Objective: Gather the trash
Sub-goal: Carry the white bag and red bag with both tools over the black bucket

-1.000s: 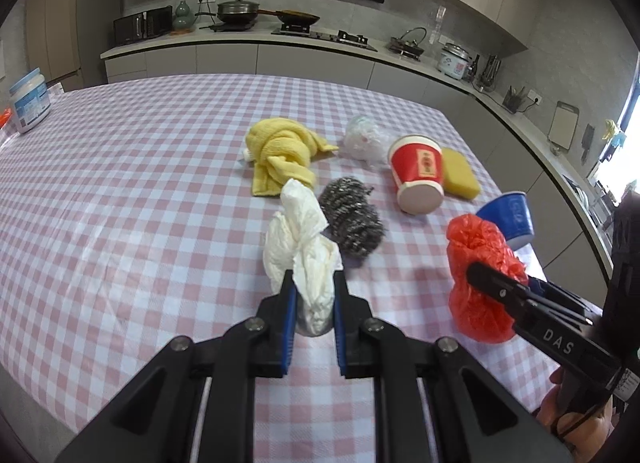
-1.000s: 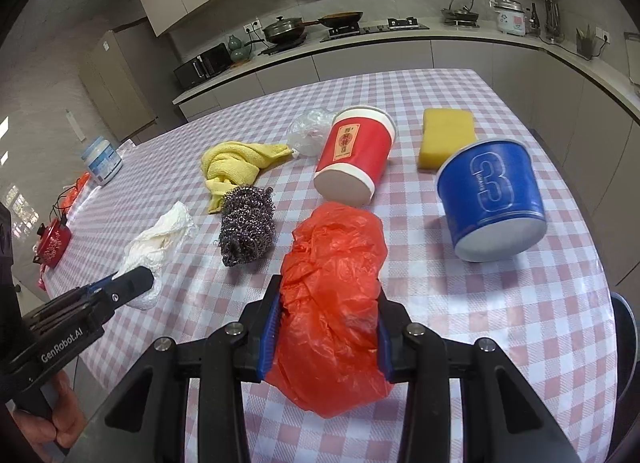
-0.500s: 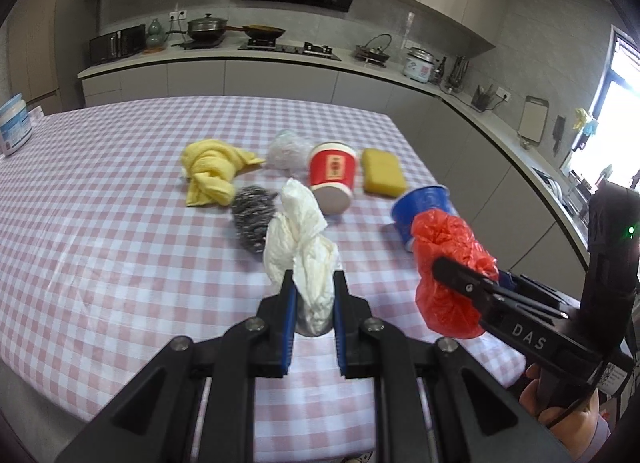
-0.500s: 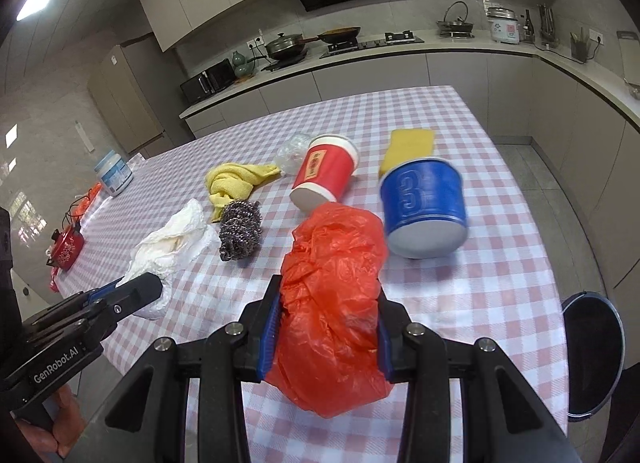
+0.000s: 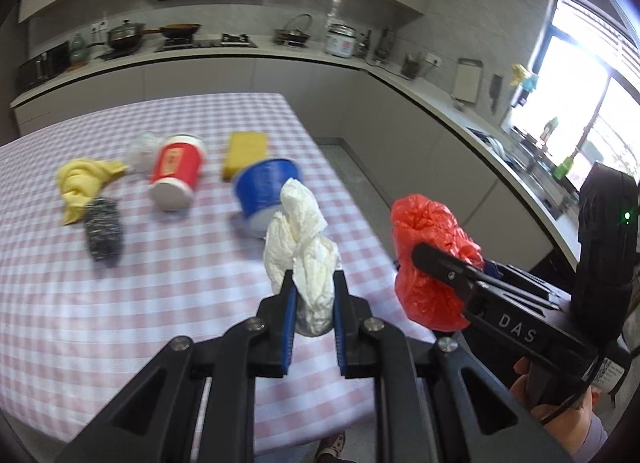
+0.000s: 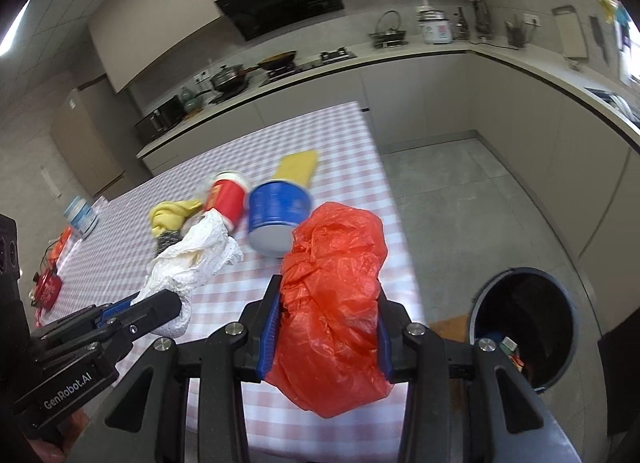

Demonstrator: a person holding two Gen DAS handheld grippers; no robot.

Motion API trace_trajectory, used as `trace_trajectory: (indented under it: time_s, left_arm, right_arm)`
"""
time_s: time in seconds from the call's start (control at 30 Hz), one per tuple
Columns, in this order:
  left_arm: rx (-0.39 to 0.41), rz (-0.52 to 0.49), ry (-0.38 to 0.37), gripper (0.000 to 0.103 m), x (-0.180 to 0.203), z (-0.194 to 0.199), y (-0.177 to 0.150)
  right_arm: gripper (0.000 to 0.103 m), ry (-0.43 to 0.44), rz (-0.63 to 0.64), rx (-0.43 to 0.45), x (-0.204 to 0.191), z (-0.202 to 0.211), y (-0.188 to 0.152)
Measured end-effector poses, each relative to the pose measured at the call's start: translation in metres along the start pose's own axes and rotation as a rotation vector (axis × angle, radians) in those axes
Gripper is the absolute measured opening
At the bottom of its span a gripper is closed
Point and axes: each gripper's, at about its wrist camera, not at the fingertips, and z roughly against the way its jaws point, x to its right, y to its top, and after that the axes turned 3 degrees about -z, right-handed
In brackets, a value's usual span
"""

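Left gripper: jaws pinch a crumpled white paper wad, held upright at centre frame above the near table edge.
Right gripper: jaws clamp a crinkled red plastic bag, bulging out above and below the blue pads.
Bin: round, dark, open-topped, on the floor at the lower right of the right wrist view, some scraps already inside.
Key relation: the bin lies to the right of and below the red bag; the right gripper looks nearer to it than the left, whose wad sits at the left of that view. The bin is not visible from the left wrist.
Table: pink-and-white checked cloth, reaching towards the upper left of both views.
Left on the table: red paper cup and blue tub, both on their sides; yellow sponge, a flat block; yellow cloth, soft and bunched; steel scourer, coarse and wiry; a clear plastic wad, blurred.
Judgement: both loads appear ready for carrying to the bin; light, springy materials may spill out on release.
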Motion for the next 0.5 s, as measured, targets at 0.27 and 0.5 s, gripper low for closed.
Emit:
trace_trajectory:
  time_s: [0.27,0.5]
  left_arm:
    - [-0.046,-0.095,-0.118,0.017,0.074,-0.038,0.009]
    - [-0.113,-0.151,-0.182,0.017,0.135,-0.081,0.004]
  right_arm:
    - [0.042,-0.121,-0.121,0.028,0.086,0.033,-0.005]
    - [0.042,-0.231,-0.214,0.015,0.166,0.051,-0.018]
